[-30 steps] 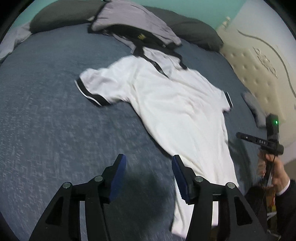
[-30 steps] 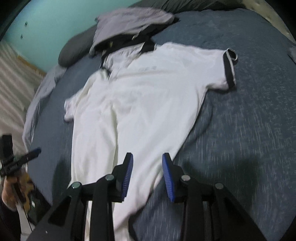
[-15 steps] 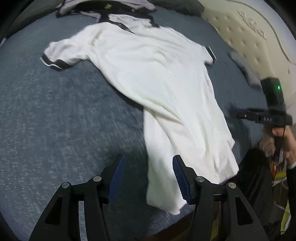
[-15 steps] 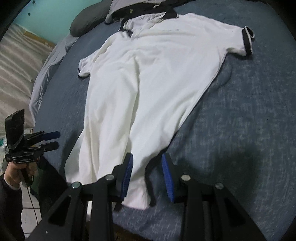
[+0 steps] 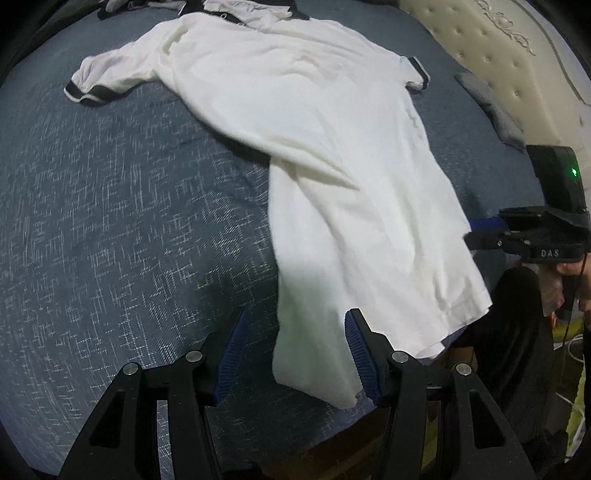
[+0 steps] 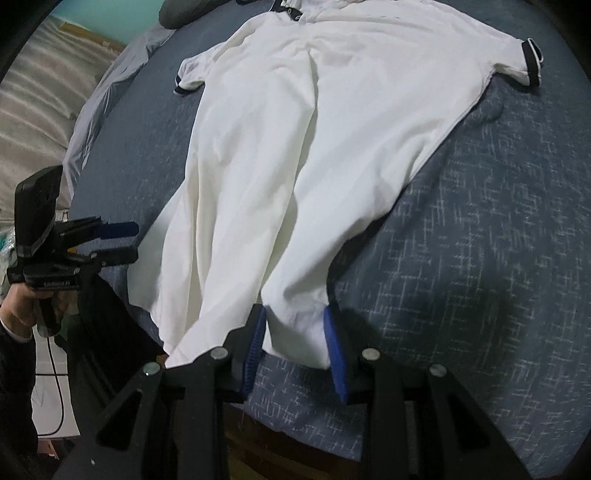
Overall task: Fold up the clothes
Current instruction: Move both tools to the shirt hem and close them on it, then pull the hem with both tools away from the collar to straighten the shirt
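A white polo shirt (image 5: 332, 177) with black collar and sleeve trim lies spread flat on the blue bedspread (image 5: 110, 221), its hem at the near edge of the bed. My left gripper (image 5: 295, 325) hangs open over the hem's left corner, and the cloth shows between its blue pads without being pinched. In the right wrist view the same shirt (image 6: 314, 147) runs down to my right gripper (image 6: 294, 317), which is open and straddles the hem's right corner. Each gripper also appears from the side in the other's view: the right gripper (image 5: 487, 236) and the left gripper (image 6: 110, 240).
A cream tufted headboard (image 5: 498, 40) stands along the right, with a grey cloth (image 5: 491, 107) beside it. A grey sheet (image 6: 103, 107) and a dark pillow (image 6: 184, 11) lie at the far left. The bed's edge (image 5: 314, 439) runs just under the fingers. A person's hand (image 6: 18, 302) holds the left gripper.
Both grippers have drawn back toward the near bed edge and tipped downward, ending over the shirt's two hem corners. Their jaws have kept the same gap. The shirt has not moved.
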`<state>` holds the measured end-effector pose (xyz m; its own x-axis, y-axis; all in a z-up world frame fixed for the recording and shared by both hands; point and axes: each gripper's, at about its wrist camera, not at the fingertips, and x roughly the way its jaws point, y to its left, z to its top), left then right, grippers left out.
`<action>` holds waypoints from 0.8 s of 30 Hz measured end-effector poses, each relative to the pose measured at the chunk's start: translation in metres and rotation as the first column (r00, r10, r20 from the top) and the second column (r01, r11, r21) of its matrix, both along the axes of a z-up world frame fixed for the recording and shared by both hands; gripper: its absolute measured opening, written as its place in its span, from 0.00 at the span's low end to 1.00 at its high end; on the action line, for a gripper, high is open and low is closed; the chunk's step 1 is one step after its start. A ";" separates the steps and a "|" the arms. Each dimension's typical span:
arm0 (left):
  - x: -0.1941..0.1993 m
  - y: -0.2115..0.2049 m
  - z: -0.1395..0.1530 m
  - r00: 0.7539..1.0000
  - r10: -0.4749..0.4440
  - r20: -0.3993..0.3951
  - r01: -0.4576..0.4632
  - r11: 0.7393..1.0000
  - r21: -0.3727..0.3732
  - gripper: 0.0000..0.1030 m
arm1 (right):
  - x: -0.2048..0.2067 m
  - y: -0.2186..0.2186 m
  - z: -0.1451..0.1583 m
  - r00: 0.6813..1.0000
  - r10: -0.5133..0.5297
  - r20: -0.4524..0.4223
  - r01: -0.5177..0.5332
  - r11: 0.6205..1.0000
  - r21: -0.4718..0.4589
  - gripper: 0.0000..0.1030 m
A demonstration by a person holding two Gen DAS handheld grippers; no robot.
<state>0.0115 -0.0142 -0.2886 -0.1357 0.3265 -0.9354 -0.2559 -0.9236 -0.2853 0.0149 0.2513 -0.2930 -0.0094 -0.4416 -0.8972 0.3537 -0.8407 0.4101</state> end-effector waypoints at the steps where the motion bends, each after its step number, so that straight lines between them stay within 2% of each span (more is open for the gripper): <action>1: 0.001 -0.001 -0.002 1.000 0.000 0.005 0.000 1.000 -0.002 0.56 | 0.001 -0.001 -0.002 1.000 0.004 0.001 -0.004 1.000 0.006 0.26; 4: 0.003 -0.004 -0.010 1.000 -0.001 0.023 0.001 1.000 -0.004 0.55 | 0.003 0.000 -0.004 1.000 0.009 0.000 -0.009 1.000 0.007 0.14; 6: 0.005 -0.006 -0.015 0.999 -0.003 0.032 0.003 1.000 -0.007 0.47 | 0.003 0.002 -0.004 1.000 0.007 -0.007 -0.007 1.000 0.007 0.08; 8: 0.007 -0.009 -0.016 0.999 -0.005 0.033 0.005 1.000 0.003 0.24 | 0.005 0.003 -0.001 1.000 0.005 -0.021 -0.005 1.000 0.006 0.04; 10: 0.009 -0.011 -0.016 0.999 -0.010 0.031 0.009 1.000 0.013 0.13 | 0.005 0.005 0.005 0.999 0.002 -0.038 -0.001 1.000 0.005 0.02; 13: 0.013 -0.013 -0.010 1.000 -0.017 0.015 0.017 1.000 0.020 0.09 | 0.005 0.013 0.017 0.998 -0.001 -0.066 0.001 1.000 0.002 0.02; 20: 0.022 -0.029 0.011 1.000 0.002 -0.024 -0.001 1.000 0.031 0.08 | 0.000 0.050 0.050 0.990 -0.047 -0.133 0.048 0.999 0.008 0.01; 24: 0.025 -0.039 0.010 1.000 0.017 -0.016 -0.016 1.000 0.007 0.08 | -0.001 0.068 0.052 0.991 -0.061 -0.116 0.059 0.998 -0.022 0.01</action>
